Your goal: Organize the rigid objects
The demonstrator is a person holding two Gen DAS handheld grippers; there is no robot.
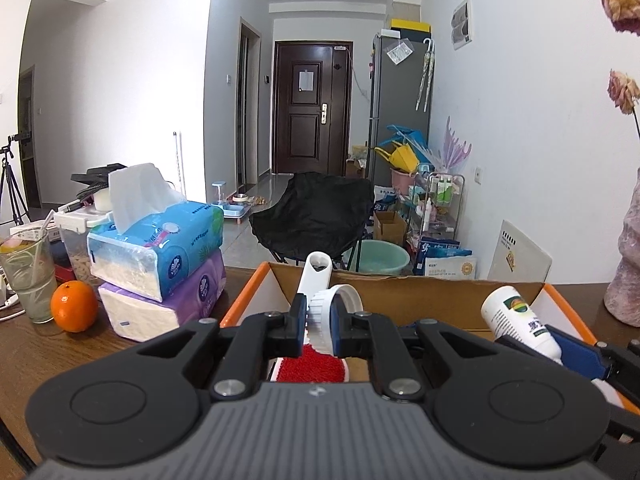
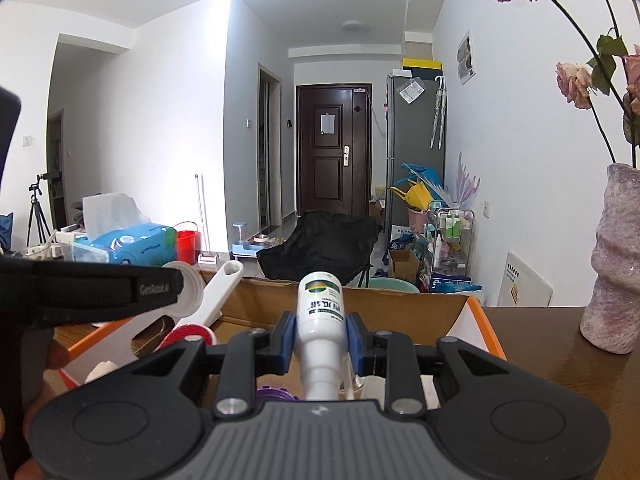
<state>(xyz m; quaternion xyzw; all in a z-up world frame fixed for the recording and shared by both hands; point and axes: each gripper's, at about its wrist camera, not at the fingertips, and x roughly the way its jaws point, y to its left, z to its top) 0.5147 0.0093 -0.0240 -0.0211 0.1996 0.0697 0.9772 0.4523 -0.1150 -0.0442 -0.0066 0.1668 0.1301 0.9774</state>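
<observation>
We've got the left gripper [image 1: 319, 322] clamped on a white lint roller [image 1: 325, 312]; right gripper [image 2: 320, 344] pinching a white bottle [image 2: 321, 312], center frame, green label unreadable.

- Table [image 1: 36, 360] (dark wood): box [image 1: 400, 296] centre.
- Left: orange [image 1: 74, 306], glass [image 1: 28, 276], stacked tissue packs [image 1: 160, 304].
- Right: vase [image 2: 616, 256].
</observation>
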